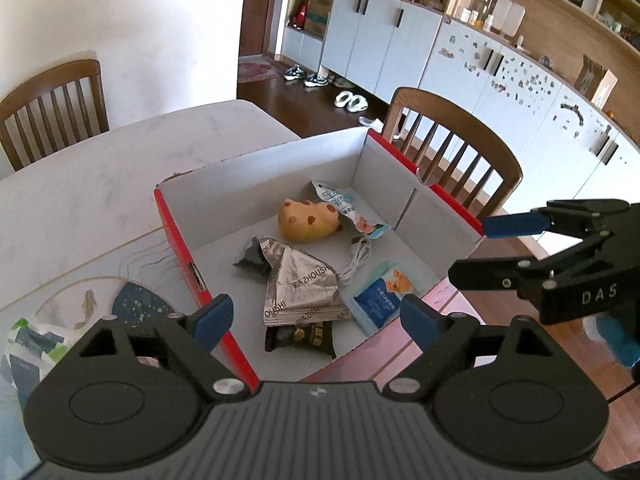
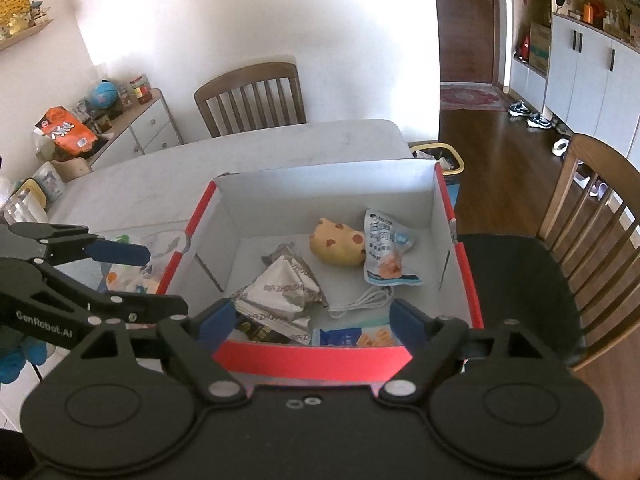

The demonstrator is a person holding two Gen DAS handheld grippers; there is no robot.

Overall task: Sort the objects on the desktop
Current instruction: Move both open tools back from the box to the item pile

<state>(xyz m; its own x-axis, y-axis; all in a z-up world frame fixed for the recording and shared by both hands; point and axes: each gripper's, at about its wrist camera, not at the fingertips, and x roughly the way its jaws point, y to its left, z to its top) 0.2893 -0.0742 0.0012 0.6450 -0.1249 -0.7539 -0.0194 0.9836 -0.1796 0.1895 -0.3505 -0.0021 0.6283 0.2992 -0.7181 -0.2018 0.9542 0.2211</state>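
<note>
Left wrist view: the left gripper [image 1: 316, 316] hangs with jaws spread and empty above the red-edged white cardboard box [image 1: 176, 236], where a silver foil snack packet [image 1: 298, 284] lies just ahead of its fingertips. Right wrist view: the right gripper [image 2: 312, 318], likewise released, hovers over the box's near wall [image 2: 312, 360], beyond which sits a yellow spotted squishy toy [image 2: 338, 244].

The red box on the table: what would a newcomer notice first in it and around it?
The eye goes first to the red box with white inner walls, standing open on the pale table. Inside it, a yellow toy with brown spots lies near the far end, with silver snack wrappers and a white cable closer. Both the left gripper and the right gripper hang open and empty above it.
</note>
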